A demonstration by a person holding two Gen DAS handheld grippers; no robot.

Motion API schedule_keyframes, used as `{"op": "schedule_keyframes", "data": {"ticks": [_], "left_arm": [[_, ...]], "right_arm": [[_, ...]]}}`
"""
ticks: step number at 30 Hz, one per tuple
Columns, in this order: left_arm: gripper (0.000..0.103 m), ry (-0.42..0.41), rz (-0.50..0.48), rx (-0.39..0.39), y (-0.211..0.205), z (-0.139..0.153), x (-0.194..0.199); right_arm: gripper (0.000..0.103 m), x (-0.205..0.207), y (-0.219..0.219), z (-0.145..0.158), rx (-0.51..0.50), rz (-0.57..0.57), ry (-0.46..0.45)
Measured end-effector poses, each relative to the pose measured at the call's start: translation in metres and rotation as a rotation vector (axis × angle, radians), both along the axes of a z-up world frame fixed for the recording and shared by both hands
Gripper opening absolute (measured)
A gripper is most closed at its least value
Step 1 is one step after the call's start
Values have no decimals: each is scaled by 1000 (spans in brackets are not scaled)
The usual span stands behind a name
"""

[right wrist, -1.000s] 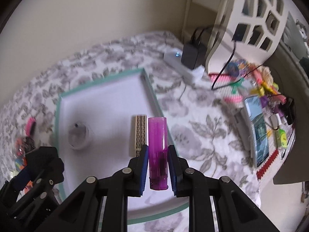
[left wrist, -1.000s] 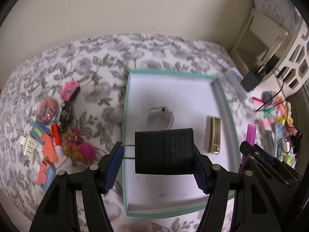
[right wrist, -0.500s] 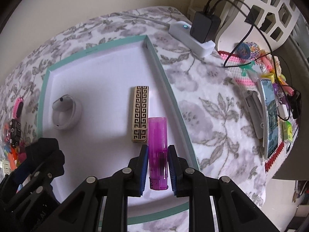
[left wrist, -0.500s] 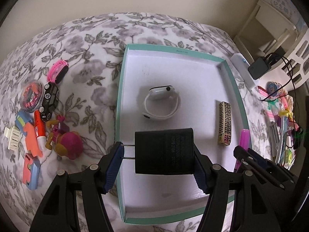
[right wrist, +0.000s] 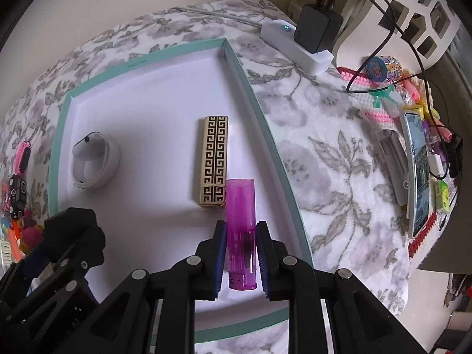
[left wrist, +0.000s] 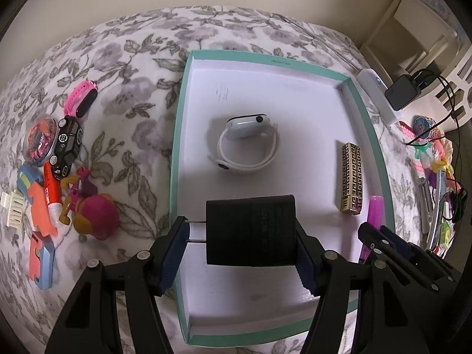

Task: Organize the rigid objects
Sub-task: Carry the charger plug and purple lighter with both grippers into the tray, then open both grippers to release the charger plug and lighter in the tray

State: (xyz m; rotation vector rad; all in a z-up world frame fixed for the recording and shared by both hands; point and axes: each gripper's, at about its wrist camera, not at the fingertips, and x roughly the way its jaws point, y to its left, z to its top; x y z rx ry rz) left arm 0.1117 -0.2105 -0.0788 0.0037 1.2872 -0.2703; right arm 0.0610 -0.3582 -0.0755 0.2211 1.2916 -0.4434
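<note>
Resting inside the shallow teal-rimmed box (left wrist: 177,135) are a white smartwatch (left wrist: 247,144), near the middle of its white floor, and a gold patterned case (right wrist: 214,159) lying lengthwise close to the right wall. The left tongs (left wrist: 240,234) are clamped on a black plug adapter (left wrist: 250,230), one pad on its flat end and the other against its two metal prongs, and hold it over the near part of the box floor. The right tongs (right wrist: 241,261) are squeezed shut on a purple lighter (right wrist: 241,230), whose far end sits just beside the near end of the gold case, above the floor by the right wall; whether the lighter touches the floor cannot be told.

The box lies on a bed cover (left wrist: 124,67) printed with grey flowers. To its left lies a cluster of small things: a pink watch (left wrist: 82,98), a black toy car (left wrist: 66,146), a round clear container (left wrist: 39,141), a pink doll (left wrist: 94,211) and orange and blue pieces. To the right, a white power strip (right wrist: 295,45) carries a black charger (right wrist: 317,28), and past it lies a phone (right wrist: 417,171) among colourful clutter.
</note>
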Motion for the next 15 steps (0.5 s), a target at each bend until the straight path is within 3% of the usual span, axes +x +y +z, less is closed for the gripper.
{"op": "schedule_keyframes", "data": {"ticks": [15], "left_arm": [[75,19,24,-16,4,1,1]], "right_arm": [[22,0,1,0,5,0,6]]}}
